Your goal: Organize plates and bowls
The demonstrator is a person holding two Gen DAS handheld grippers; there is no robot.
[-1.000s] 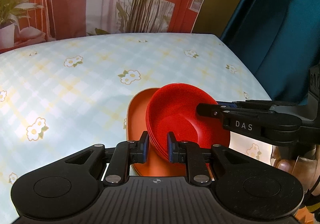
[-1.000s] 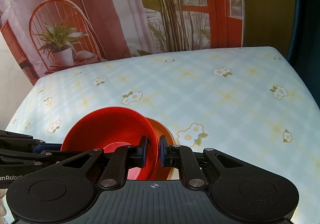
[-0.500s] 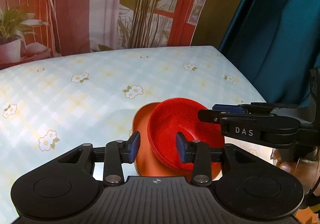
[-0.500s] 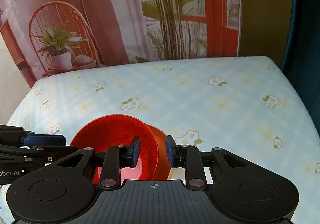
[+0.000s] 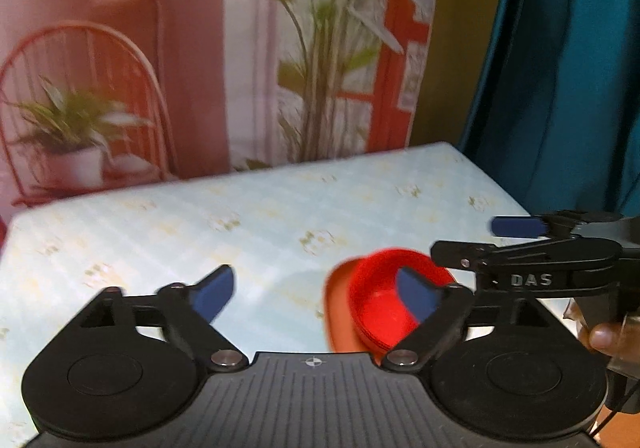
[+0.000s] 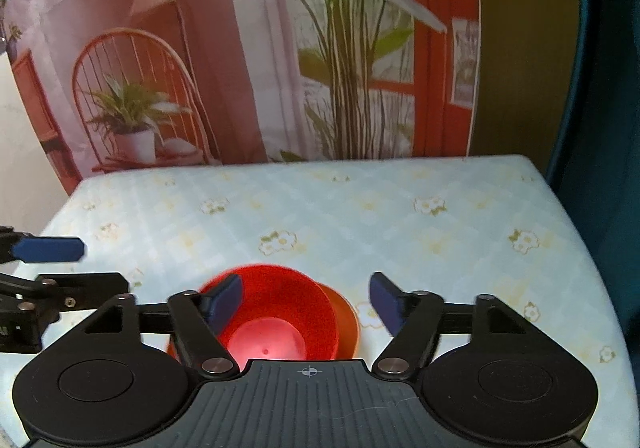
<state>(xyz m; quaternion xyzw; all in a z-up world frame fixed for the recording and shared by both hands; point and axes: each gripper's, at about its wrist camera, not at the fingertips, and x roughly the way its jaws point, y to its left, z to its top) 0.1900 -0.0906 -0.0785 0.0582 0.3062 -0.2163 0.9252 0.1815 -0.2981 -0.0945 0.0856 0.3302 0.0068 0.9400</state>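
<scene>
The red bowls (image 6: 276,312), a nested stack by the layered rim seen from the left wrist, sit inside an orange plate (image 6: 346,322) on the floral tablecloth (image 6: 360,216), toward the near edge of the table. Both claws are released: the left gripper (image 5: 316,294) has its jaws spread wide with nothing between them, the stack showing behind its right finger, and the right gripper (image 6: 306,302) is likewise splayed open and empty, its left finger overlapping the bowl rim in view, though contact cannot be told. The stacking looks essentially done, so the main risk lies in the withdrawal: a finger that catches the bowl rim while it pulls away could tip the stack or drag it off-centre on the plate. The bowls already sit toward one side of the plate, so a small nudge could slide them further. The two tools also hang near each other over the dishes and could knock together.
</scene>
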